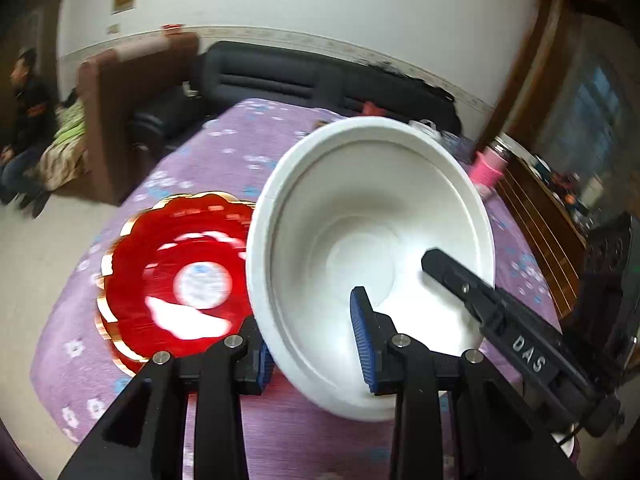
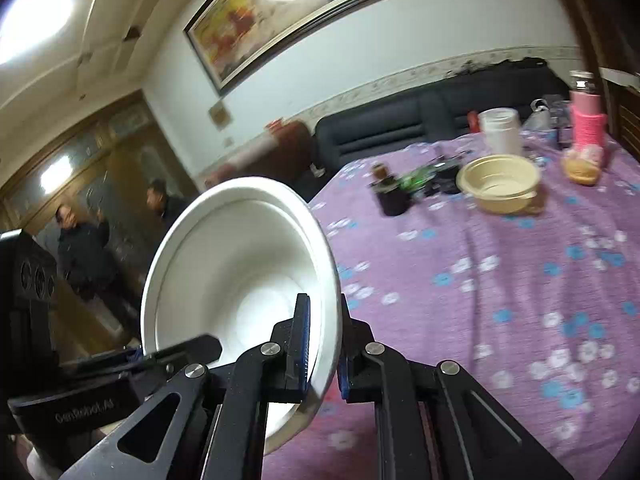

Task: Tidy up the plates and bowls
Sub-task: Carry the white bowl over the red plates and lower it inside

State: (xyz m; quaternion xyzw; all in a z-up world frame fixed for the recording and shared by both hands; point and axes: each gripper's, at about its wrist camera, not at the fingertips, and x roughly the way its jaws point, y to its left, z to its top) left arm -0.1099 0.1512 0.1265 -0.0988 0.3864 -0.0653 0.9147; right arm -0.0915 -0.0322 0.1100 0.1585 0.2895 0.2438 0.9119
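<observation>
Presently, right gripper (image 2: 322,344) fingers clamp the white bowl (image 2: 240,264) rim; left gripper (image 1: 316,344) fingers straddle it narrowly; "DAS" readable.

Both wrist views closely share the white bowl (image 1: 372,264) from opposite sides.

Beyond the jaws spreads a purple flowered tablecloth (image 2: 500,280). Far ahead and right of them stand a clear plastic jar (image 2: 500,130) and a pink-sleeved bottle (image 2: 587,120). A dark sofa (image 2: 420,120) lies behind the table, a framed painting (image 2: 280,12) above. Two people (image 2: 84,248) stand left of the jaws.
</observation>
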